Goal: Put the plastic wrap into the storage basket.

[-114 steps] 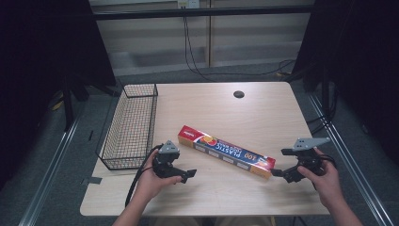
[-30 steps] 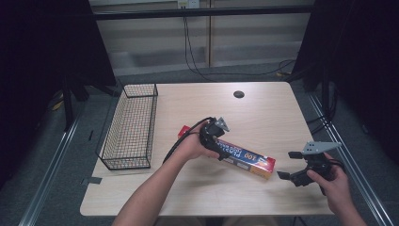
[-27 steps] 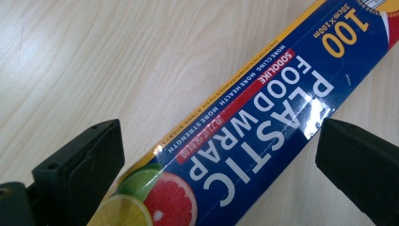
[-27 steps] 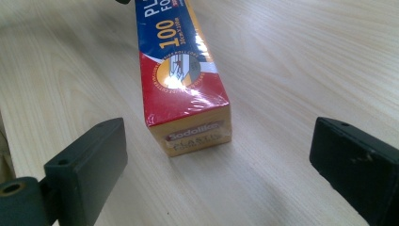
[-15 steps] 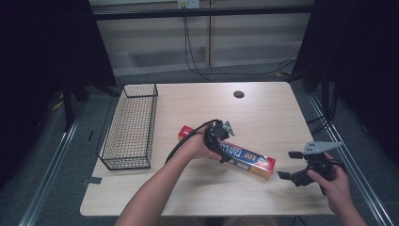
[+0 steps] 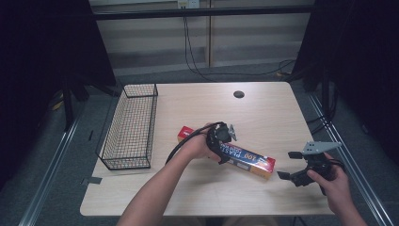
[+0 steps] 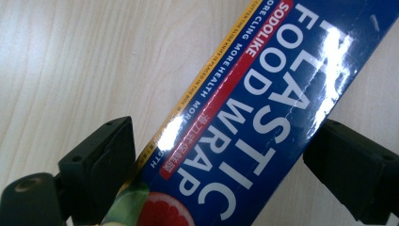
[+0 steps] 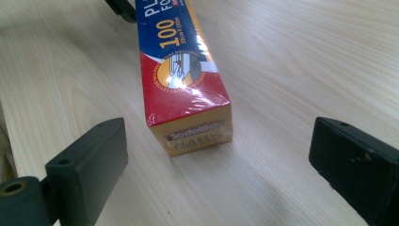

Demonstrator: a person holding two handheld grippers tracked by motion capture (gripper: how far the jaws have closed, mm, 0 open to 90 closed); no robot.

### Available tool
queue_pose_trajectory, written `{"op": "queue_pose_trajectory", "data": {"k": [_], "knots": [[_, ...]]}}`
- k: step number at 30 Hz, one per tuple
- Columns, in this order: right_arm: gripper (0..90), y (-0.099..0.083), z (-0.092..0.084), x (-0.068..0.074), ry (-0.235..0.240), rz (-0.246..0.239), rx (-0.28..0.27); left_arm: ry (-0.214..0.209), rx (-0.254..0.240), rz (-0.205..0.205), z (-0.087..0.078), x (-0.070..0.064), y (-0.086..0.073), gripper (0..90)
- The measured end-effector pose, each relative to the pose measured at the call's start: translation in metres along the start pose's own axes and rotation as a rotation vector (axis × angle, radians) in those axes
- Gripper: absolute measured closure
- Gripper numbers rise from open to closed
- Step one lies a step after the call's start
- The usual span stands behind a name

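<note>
A long plastic wrap box (image 6: 251, 161), blue and red with yellow ends, lies slantwise on the wooden table (image 6: 197, 193). My left gripper (image 6: 225, 144) comes down over its middle. In the left gripper view the box (image 7: 244, 117) spans the gap, and the jaws of the left gripper (image 7: 221, 141), which have just been closing, touch both long sides. My right gripper (image 6: 288, 165) stands open at the box's right end. In the right gripper view the yellow end (image 8: 197, 134) lies ahead of the wide-apart jaws of the right gripper (image 8: 221, 150), touching neither.
A black wire basket (image 6: 131, 127) stands along the table's left side. A dark round cable hole (image 6: 238, 94) sits near the far edge. Cables hang behind the table.
My left hand has travelled from the front edge to the box's middle, and in the last second it settled lower on it. The right hand has stayed at the box's end.
</note>
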State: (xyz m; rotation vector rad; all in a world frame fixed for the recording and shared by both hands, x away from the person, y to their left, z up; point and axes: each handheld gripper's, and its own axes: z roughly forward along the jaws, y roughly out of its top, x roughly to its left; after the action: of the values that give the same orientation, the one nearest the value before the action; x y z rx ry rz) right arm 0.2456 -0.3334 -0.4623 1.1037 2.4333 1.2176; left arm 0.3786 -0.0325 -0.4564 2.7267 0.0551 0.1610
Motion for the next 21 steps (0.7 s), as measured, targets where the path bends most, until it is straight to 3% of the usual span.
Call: {"op": "queue_pose_trajectory", "data": {"k": [1,2,5,7,9,10,11,14,17,18,19,20,21], "knots": [[4.8,0.000,0.000,0.000,0.000,0.000,0.000,-0.002,0.009,-0.001,0.000,0.000,0.001,12.4],[4.8,0.000,0.000,0.000,0.005,-0.001,0.001,-0.010,0.026,0.029,0.000,0.002,0.002,13.2],[4.9,0.000,0.001,0.000,0.004,-0.004,0.002,-0.021,0.028,0.052,0.001,0.002,0.002,16.8],[4.9,0.001,0.001,0.000,0.006,-0.009,0.001,-0.039,0.056,0.110,-0.001,0.007,0.004,18.9],[4.9,0.001,0.001,0.000,0.012,-0.009,0.000,-0.050,0.051,0.095,-0.001,0.007,0.004,20.1],[4.9,0.000,0.001,0.000,0.007,-0.004,0.003,-0.050,0.061,0.125,-0.002,0.008,0.004,22.3],[4.9,0.000,0.001,-0.001,0.009,-0.005,0.002,-0.055,0.076,0.127,-0.002,0.007,0.005,23.5],[4.9,0.000,0.001,-0.001,0.008,-0.004,0.000,-0.036,0.080,0.128,-0.002,0.004,0.006,25.4],[4.9,0.000,0.000,-0.002,0.009,-0.001,-0.002,-0.043,0.103,0.136,-0.005,0.002,0.007,31.9],[4.9,0.000,-0.001,-0.002,0.006,0.001,-0.008,-0.066,0.135,0.108,-0.009,0.002,0.008,34.3],[4.9,0.000,-0.001,-0.002,0.006,0.001,-0.008,-0.066,0.135,0.108,-0.009,0.002,0.008,36.4],[4.9,0.000,-0.001,-0.002,0.006,0.003,-0.010,-0.066,0.116,0.058,-0.011,0.000,0.006,38.7],[5.0,0.000,-0.001,-0.002,0.007,0.003,-0.011,-0.085,0.126,0.043,-0.012,0.001,0.005,40.1]]}}
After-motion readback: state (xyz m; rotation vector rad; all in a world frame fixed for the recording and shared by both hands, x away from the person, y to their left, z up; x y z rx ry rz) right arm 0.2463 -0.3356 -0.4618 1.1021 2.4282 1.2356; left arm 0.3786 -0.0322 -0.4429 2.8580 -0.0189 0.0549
